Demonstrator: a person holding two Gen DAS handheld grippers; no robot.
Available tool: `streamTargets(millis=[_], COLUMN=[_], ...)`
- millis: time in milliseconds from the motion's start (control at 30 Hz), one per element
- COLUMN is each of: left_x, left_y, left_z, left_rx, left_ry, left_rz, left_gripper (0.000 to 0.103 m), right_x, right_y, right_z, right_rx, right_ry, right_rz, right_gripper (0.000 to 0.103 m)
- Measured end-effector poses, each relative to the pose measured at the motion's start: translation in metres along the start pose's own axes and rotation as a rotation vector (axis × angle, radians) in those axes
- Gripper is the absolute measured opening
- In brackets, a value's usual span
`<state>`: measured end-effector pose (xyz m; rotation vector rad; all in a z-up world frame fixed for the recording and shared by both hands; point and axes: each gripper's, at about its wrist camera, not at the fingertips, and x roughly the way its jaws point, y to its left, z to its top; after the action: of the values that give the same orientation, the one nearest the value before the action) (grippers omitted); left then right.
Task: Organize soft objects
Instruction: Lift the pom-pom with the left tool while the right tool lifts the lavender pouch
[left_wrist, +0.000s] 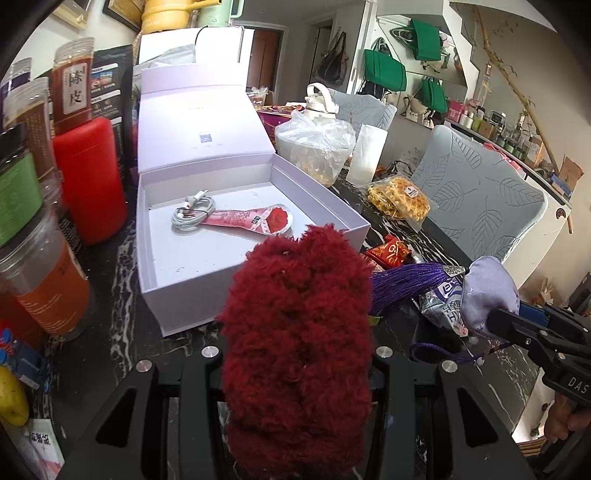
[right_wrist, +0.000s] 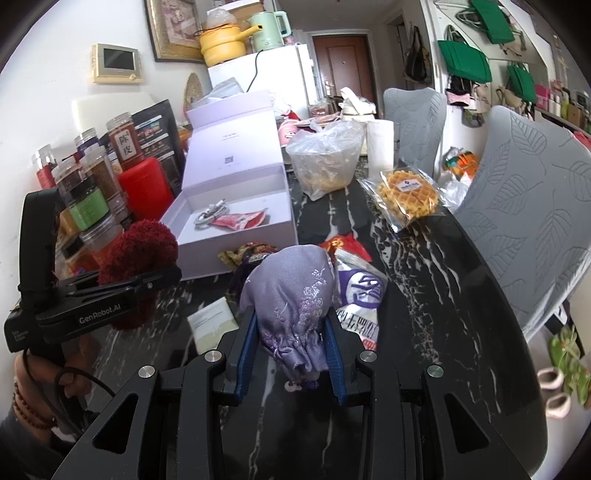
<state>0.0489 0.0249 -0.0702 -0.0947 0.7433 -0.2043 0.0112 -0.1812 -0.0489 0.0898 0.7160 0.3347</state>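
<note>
Left claw (left_wrist: 299, 354) clamped on fluffy dark-red plush (left_wrist: 299, 332), held up off the counter (right_wrist: 424, 295), just in front of the near corner of the open white box (left_wrist: 258, 229). Plush bulges out past both fingers and hides the pads in the left wrist view; from the right wrist view, seen sticking out above and below the left claw's fingers (right_wrist: 147, 280).

Right claw (right_wrist: 291, 354) pinching lavender embroidered pouch (right_wrist: 291, 291) at its gathered neck, blue pads (right_wrist: 245, 350) pressed into the fabric on both sides. Pouch body points away from the claw, over the counter. Purple tassel (left_wrist: 402, 284) runs from the pouch's far end toward the plush; thin purple cord loop (left_wrist: 436, 350) lies on the counter below it.

Box sits lid-up on the dark marbled counter, left of centre. Inside: coiled white cable (left_wrist: 194, 214) and a pink sachet with a rose print (left_wrist: 255, 219), touching each other. Rest of box floor bare.

Loose on the counter between box and pouch: red-gold packet (left_wrist: 389, 253), purple-white snack wrapper (right_wrist: 360, 295) just beside the pouch, small white card (right_wrist: 212, 325) near the right claw.

Further back: bagged waffles (right_wrist: 408, 195), plastic bag of food (right_wrist: 325, 158), red canister (left_wrist: 90, 177) and stacked jars (left_wrist: 40, 266) left of the box.

Hand (right_wrist: 40, 380) with bead bracelet gripping the left claw's handle.
</note>
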Motion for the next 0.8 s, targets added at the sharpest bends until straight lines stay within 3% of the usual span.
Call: streamTargets(millis=[800], left_x=[-0.085], left_y=[0.010], left_z=[-0.035], left_rx=[-0.057], left_ry=[-0.060], left_rz=[0.077], left_gripper=[0.042], right_x=[-0.040], right_y=[0.052], right_z=[-0.034], right_rx=[-0.078], right_ry=[-0.007], right_rz=[0.127], right_gripper=[0.034])
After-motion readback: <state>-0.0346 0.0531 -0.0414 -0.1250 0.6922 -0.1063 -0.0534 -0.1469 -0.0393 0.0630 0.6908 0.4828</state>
